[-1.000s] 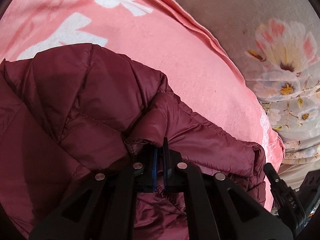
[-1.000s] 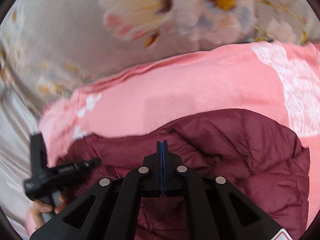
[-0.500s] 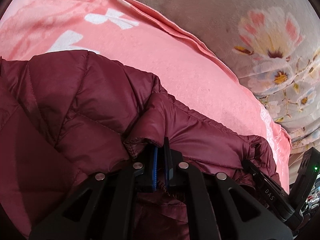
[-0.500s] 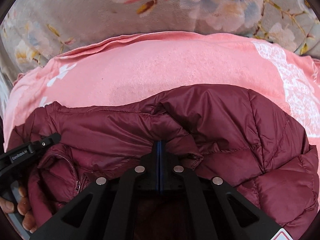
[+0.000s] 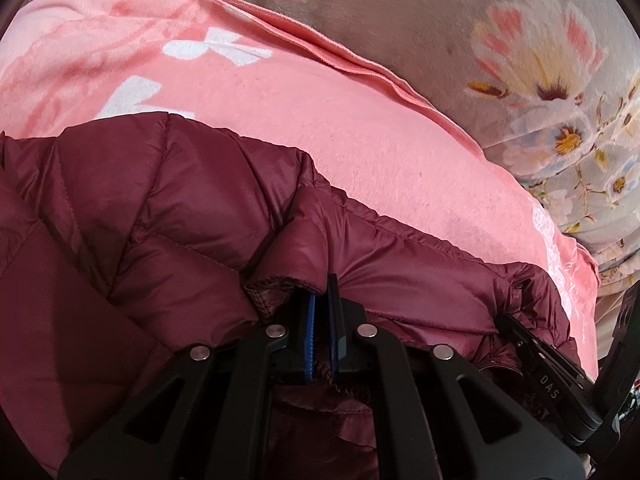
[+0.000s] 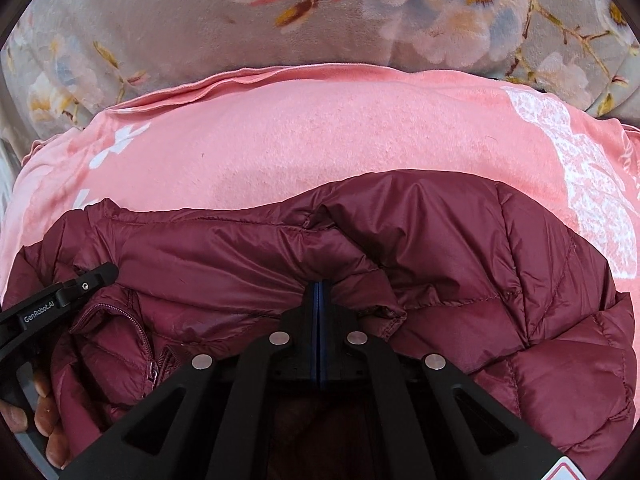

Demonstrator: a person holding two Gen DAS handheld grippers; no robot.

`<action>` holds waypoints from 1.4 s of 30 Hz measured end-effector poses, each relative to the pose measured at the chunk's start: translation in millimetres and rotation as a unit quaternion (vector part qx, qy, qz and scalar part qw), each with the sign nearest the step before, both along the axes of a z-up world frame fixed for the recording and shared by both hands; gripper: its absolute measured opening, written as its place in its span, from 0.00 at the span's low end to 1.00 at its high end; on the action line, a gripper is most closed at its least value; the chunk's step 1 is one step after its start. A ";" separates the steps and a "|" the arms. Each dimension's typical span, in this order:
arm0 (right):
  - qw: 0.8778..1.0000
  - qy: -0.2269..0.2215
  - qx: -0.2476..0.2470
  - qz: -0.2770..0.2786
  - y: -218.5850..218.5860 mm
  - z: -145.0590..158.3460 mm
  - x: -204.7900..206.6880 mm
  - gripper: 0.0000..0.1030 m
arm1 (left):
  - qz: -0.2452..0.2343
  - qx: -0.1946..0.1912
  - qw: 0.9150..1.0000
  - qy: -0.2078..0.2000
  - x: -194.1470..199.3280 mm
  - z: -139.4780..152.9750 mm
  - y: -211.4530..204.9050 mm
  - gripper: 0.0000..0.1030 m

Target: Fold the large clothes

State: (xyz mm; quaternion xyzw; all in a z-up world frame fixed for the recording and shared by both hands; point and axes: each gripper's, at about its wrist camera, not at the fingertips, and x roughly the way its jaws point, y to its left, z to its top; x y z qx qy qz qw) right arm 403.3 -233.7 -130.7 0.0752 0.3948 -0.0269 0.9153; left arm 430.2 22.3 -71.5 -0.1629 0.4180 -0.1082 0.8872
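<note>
A maroon quilted puffer jacket (image 5: 168,216) lies on a pink blanket (image 5: 360,128). My left gripper (image 5: 322,300) is shut on a folded edge of the jacket, fabric pinched between its blue pads. My right gripper (image 6: 320,292) is shut on another fold of the jacket (image 6: 480,264), with its pads pressed together. The jacket's zipper (image 6: 140,332) shows at the lower left of the right wrist view. Each gripper shows in the other's view: the right one (image 5: 560,380) at the lower right, the left one (image 6: 52,304) at the left edge with the hand holding it.
The pink blanket (image 6: 320,136) has white prints and a wrinkled far edge. Beyond it lies grey floral bedding (image 5: 540,64), which also fills the top of the right wrist view (image 6: 360,12).
Both grippers have moved forward over the pink blanket with the jacket still pinched. The jacket's folded edge has spread wider across the blanket in the right wrist view.
</note>
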 end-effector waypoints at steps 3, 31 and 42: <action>1.000 0.001 -0.001 0.001 -0.5 -0.4 0.7 0.00 | 0.001 0.007 1.000 -0.002 0.1 0.2 -1.9 0.05; 0.982 0.020 0.169 -0.085 -101.7 4.7 -459.0 0.62 | 0.036 -0.110 0.991 0.069 -353.0 12.5 210.0 0.53; 0.974 -0.008 0.213 -0.082 -76.5 -2.1 -469.3 0.63 | 0.074 -0.106 0.990 0.051 -377.3 12.4 211.9 0.53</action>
